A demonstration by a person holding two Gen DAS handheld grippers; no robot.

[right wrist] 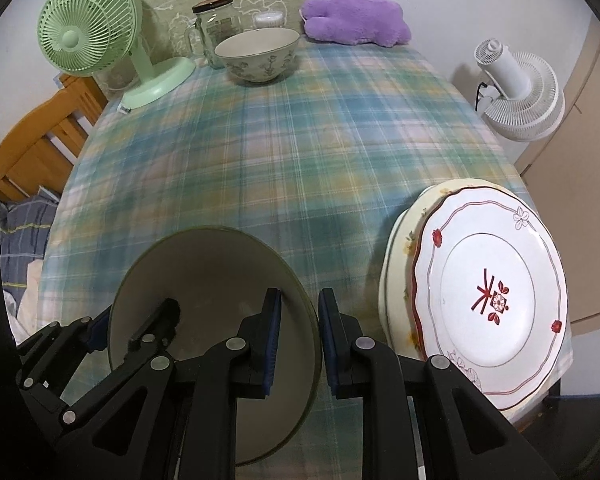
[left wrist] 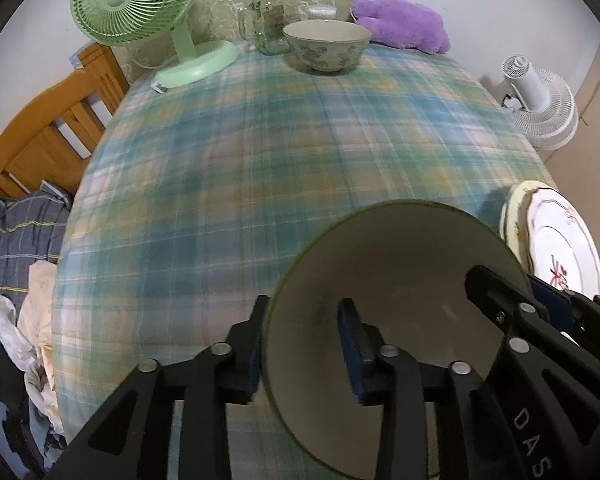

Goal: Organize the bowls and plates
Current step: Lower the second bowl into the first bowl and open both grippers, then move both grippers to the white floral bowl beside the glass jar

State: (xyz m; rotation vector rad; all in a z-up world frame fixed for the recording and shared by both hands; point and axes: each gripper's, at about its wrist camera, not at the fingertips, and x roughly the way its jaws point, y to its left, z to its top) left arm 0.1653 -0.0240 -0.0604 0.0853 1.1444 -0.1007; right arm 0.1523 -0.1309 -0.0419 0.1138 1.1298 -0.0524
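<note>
Left wrist view, starting at the far left: a wooden bed frame with rumpled bedding lies beside the table, and a green desk fan stands on the far left corner of the plaid tablecloth. Just right of the fan are a glass jar with a dark lid and, touching or nearly touching it in front, a patterned bowl sitting upright. A purple plush toy lies at the far right corner, and a white fan stands off the table beyond the right edge. Near the bottom, the left gripper grips the left wall of a plain cream bowl, one finger outside and one inside the rim, the bowl tilted so its opening faces the camera. The right gripper shows at the bowl's right side, one finger inside it and its blue pad outside. Right wrist view: the same bowl sits at lower left, held above the cloth near the table's front edge, and the right gripper pinches its right rim between blue pads, one inside and one outside. The left gripper straddles the opposite rim. Just right, two stacked plates rest at the table's front right edge, the top one white with red flowers.
</note>
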